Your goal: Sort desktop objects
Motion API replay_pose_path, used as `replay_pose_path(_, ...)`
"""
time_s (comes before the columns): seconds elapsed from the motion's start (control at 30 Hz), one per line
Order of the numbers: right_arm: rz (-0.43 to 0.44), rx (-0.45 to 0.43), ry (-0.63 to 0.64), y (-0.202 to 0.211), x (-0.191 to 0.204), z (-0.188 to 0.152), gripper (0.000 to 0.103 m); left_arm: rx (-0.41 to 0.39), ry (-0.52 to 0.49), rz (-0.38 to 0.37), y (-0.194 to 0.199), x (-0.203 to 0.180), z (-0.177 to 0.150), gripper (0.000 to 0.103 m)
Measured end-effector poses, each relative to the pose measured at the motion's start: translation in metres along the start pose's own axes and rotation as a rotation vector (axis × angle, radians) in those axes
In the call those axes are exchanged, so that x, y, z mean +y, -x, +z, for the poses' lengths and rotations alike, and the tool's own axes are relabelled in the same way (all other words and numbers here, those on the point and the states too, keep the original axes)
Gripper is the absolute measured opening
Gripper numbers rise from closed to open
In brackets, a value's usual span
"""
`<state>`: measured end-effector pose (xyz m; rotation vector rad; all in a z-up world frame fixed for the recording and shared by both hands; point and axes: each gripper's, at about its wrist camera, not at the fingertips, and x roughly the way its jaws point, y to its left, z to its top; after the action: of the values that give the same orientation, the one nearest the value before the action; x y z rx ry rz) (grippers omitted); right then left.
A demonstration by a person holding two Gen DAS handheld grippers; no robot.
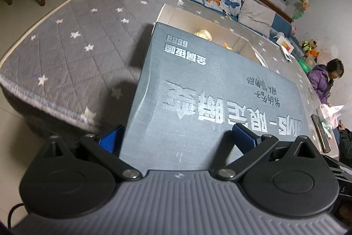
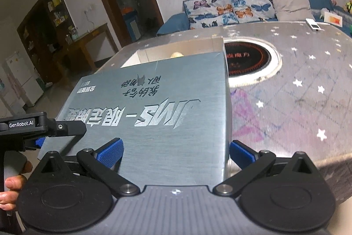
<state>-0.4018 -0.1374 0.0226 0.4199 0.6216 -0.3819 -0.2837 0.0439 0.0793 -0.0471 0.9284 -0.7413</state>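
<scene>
1. One grey box lid (image 1: 209,89) printed with silver lettering is held over one open cardboard box (image 1: 176,14), covering most of it; the box's far end is uncovered.
2. The box rests on one round table covered by a grey star-patterned cloth (image 1: 66,47).
3. Two grippers hold the lid. The left gripper (image 1: 178,136) has its fingers spread across the lid's near left corner, one blue pad (image 1: 111,140) outside the edge and one on top.
4. The right gripper (image 2: 176,152) likewise straddles the near right corner, blue pads (image 2: 111,154) apart, one on each side of the lid's edge.
5. One yellowish object (image 1: 203,34) shows inside the box.
6. One round black cooktop (image 2: 248,62) is set into the table, just beside the box.
7. One butterfly-print cushion (image 2: 228,7) lies on the sofa beyond.
</scene>
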Motion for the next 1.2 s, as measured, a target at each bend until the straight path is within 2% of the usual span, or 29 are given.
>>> replay_pose_path(0.27, 0.009, 0.041, 0.004, 0.006, -0.001, -0.026, 0.103, 0.03, 0.013, 0.015, -0.001, 0.004, -0.015, 0.103)
replay_pose_path(0.53, 0.019, 0.079, -0.005, 0.005, -0.002, -0.036, 0.103, 0.062, 0.028, 0.027, -0.002, 0.008, -0.025, 0.103)
replay_pose_path(1.2, 0.015, 0.123, 0.025, -0.003, 0.0, -0.042, 0.103, 0.105, 0.072, 0.029, -0.01, 0.017, -0.035, 0.103)
